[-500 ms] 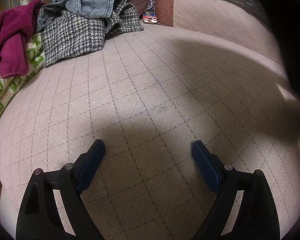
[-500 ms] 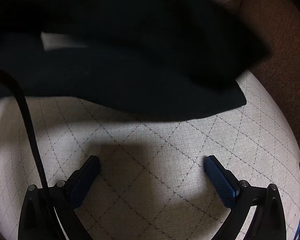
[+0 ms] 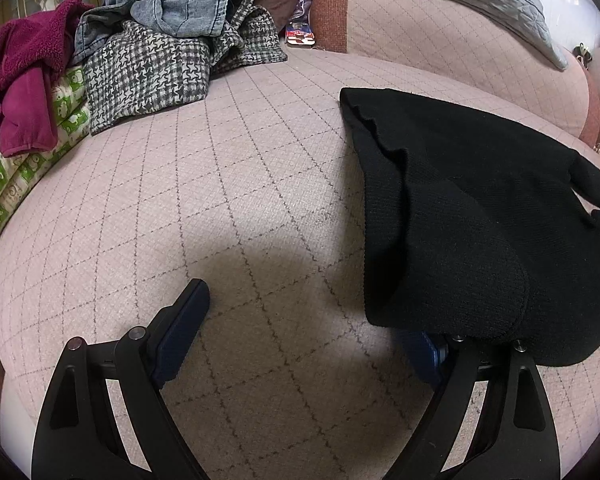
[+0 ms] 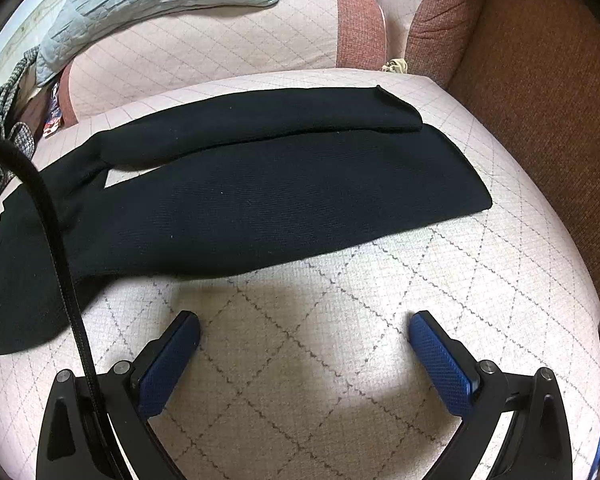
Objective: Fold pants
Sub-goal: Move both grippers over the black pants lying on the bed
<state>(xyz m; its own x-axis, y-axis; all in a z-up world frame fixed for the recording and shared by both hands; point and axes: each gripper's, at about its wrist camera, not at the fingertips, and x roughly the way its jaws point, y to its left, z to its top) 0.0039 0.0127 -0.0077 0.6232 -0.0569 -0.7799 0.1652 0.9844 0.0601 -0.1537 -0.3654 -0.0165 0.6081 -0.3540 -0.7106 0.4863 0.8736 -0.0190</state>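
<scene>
Black pants (image 4: pixel 260 200) lie spread across a quilted pink sofa seat (image 4: pixel 340 360), legs side by side, one edge draped over the right finger of the left gripper (image 3: pixel 312 320). That gripper stands wide open, pinching nothing. The right gripper (image 4: pixel 304 332) hovers near the pants, jaws wide apart and empty. A clothes pile (image 3: pixel 160 48) sits at the seat's far end, well apart.

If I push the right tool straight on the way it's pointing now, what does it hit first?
Most likely the bare quilted sofa cover: the right tool points down at it, open, with nothing between the fingers. The black pants lie just beyond, so it would probably land short of their near edge, though depth is unclear.
</scene>
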